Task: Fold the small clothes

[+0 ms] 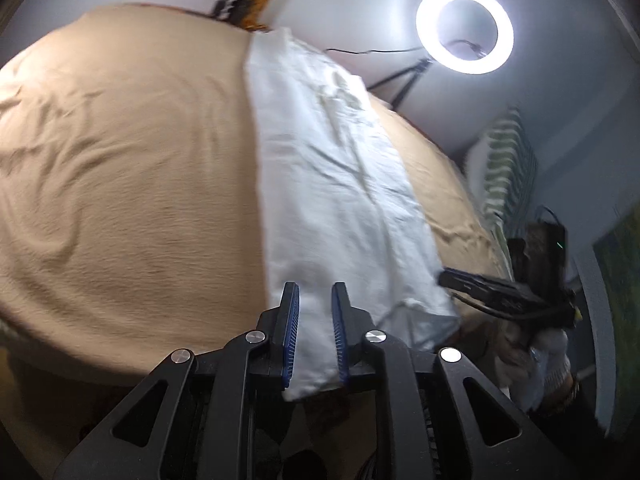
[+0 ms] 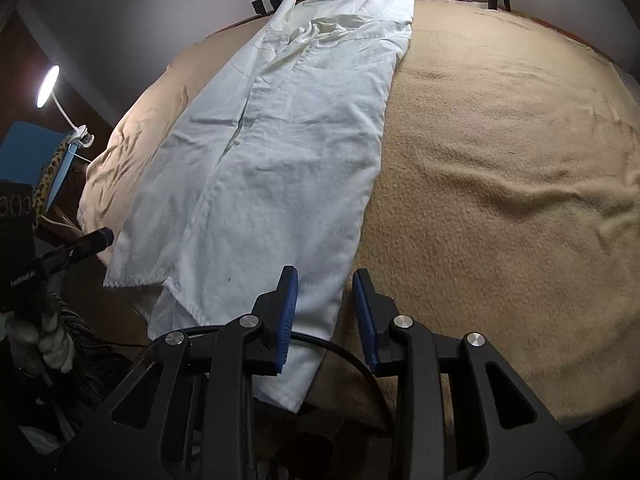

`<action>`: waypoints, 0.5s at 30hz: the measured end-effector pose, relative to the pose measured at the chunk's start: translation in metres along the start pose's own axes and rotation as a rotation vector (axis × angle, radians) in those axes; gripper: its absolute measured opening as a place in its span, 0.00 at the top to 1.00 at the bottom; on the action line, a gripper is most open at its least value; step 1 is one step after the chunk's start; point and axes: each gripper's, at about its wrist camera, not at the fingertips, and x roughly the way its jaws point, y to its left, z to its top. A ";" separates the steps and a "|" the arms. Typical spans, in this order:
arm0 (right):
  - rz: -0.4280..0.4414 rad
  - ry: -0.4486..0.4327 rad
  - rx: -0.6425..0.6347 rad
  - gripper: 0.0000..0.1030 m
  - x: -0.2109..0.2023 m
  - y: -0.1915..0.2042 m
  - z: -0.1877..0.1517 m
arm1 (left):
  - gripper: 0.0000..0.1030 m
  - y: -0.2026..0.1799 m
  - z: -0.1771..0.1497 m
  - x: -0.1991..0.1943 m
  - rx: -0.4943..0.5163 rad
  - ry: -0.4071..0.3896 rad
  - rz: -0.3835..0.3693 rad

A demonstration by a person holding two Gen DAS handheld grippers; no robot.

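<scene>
Bed (image 2: 500, 140): tan blanket, wrinkled, filling most of my view. White trousers (image 2: 280, 140): laid lengthwise on the bed, legs toward me, hems over its near edge. My left gripper (image 1: 316, 300) and right gripper (image 2: 325, 284): jaws spread, straddling the hems, pinching nothing. Ring light (image 1: 464, 28): lit, beyond the bed. Desk lamp (image 2: 48, 84): lit, beside the bed.

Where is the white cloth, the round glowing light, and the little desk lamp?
white cloth (image 2: 288, 152): right wrist view, its flat middle.
ring light (image 1: 464, 66): left wrist view, bottom of its glowing ring.
desk lamp (image 2: 48, 85): right wrist view, its lit head.
</scene>
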 end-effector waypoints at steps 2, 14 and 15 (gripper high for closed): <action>0.023 -0.035 0.039 0.70 -0.012 -0.007 -0.004 | 0.72 0.011 0.000 0.003 -0.046 0.019 -0.006; 0.189 -0.045 0.216 0.55 -0.002 -0.032 -0.020 | 0.74 0.025 -0.001 0.022 -0.140 0.091 -0.157; 0.216 -0.053 0.232 0.55 0.000 -0.034 -0.023 | 0.76 0.025 0.000 0.023 -0.139 0.095 -0.161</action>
